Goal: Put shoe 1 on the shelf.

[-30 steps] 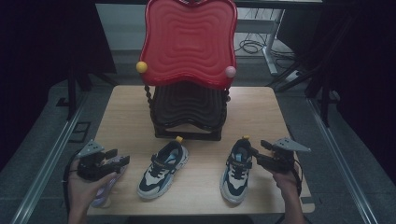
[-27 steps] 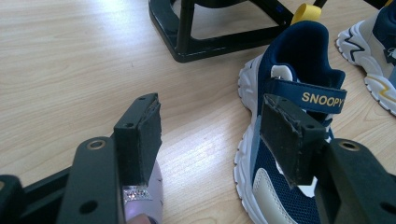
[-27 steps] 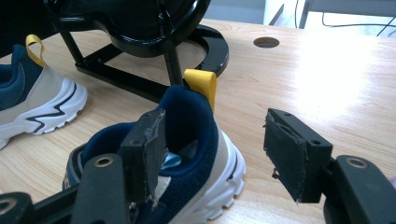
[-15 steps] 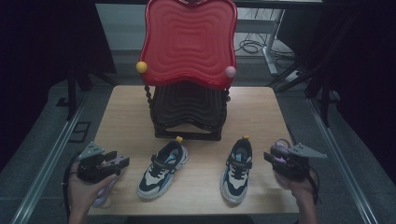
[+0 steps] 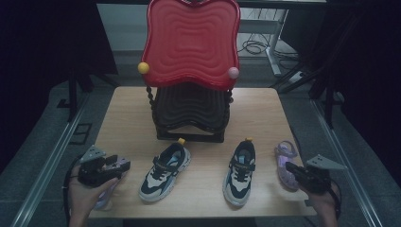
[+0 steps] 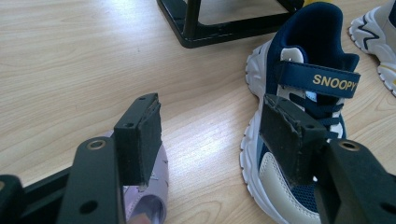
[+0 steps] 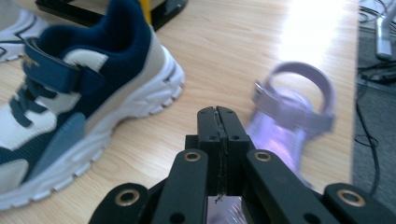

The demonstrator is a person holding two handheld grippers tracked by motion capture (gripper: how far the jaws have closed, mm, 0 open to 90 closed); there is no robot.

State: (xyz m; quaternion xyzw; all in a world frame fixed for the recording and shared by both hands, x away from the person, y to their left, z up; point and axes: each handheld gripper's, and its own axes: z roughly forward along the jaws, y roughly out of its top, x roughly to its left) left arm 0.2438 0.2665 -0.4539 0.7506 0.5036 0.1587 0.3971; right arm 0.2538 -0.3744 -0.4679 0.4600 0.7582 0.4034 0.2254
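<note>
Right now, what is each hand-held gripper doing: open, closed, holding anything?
Left hand-held gripper: open, empty, jaws wide above the table.
Right hand-held gripper: its jaws have just been closing and now meet, nothing between them; purple sandal lies beside it.

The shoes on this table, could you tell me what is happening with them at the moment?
A person holds a gripper in each hand at a wooden table. The right gripper has just been closing; its jaws meet with nothing between them, over the right purple sandal. The left gripper is open above another purple sandal. Two navy sneakers sit between, before a small red chair.
</note>
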